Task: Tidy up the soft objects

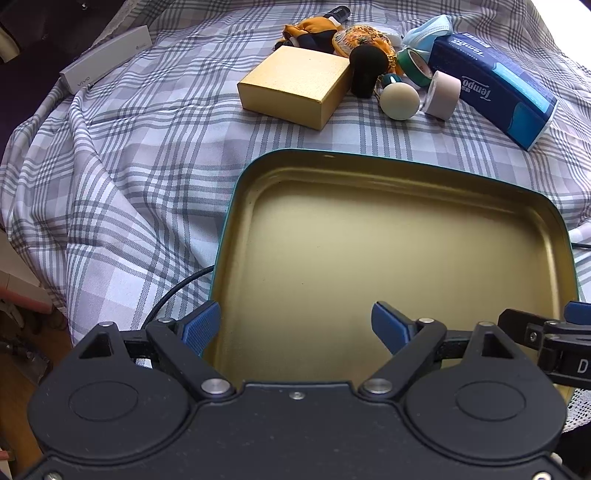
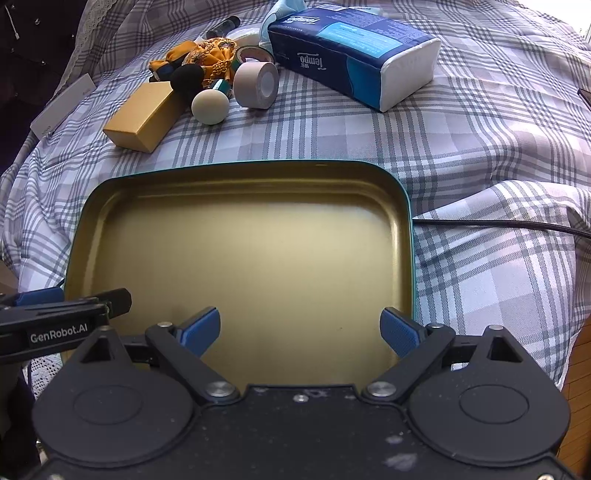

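An empty gold tin tray with a teal rim (image 1: pixel 236 206) (image 2: pixel 406 206) lies on the plaid cloth right in front of both grippers. My left gripper (image 1: pixel 295 326) is open and empty over the tray's near left part. My right gripper (image 2: pixel 300 328) is open and empty over its near right part. Beyond the tray lies a pile: a blue tissue pack (image 1: pixel 491 85) (image 2: pixel 351 48), an orange scarf (image 1: pixel 317 29) (image 2: pixel 207 55), a blue face mask (image 1: pixel 428 33), a black foam ball (image 1: pixel 369 62) (image 2: pixel 186 77) and a cream ball (image 1: pixel 399 101) (image 2: pixel 209 107).
A gold box (image 1: pixel 295 85) (image 2: pixel 142 114), a beige tape roll (image 1: pixel 443 94) (image 2: pixel 256 85) and a green tape roll (image 1: pixel 413 64) sit in the pile. A white box (image 1: pixel 107 59) lies far left. A black cable (image 2: pixel 498 225) runs right of the tray.
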Demonstrator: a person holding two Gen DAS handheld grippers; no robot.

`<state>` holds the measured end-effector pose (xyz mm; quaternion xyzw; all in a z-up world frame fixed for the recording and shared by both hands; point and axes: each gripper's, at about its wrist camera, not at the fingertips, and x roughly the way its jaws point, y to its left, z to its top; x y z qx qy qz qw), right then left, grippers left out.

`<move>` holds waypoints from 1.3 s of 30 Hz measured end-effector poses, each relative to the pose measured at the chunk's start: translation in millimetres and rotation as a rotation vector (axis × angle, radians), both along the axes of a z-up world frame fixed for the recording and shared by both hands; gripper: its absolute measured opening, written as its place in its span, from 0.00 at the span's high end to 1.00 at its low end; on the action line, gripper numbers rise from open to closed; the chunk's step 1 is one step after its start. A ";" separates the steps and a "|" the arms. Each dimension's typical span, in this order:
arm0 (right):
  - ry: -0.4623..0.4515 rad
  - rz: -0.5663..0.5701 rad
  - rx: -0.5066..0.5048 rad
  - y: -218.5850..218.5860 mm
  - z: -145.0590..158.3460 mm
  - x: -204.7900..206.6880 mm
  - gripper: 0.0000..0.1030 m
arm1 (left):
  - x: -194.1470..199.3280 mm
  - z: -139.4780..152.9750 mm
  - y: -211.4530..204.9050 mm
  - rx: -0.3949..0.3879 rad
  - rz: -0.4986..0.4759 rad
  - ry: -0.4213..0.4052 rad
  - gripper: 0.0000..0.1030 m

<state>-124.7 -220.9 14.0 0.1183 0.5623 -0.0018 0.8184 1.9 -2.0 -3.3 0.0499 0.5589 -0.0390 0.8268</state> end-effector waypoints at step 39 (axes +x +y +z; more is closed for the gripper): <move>0.031 0.017 0.053 -5.5 -8.5 12.2 0.09 | 10.8 -0.6 -10.2 0.007 -0.032 0.026 0.22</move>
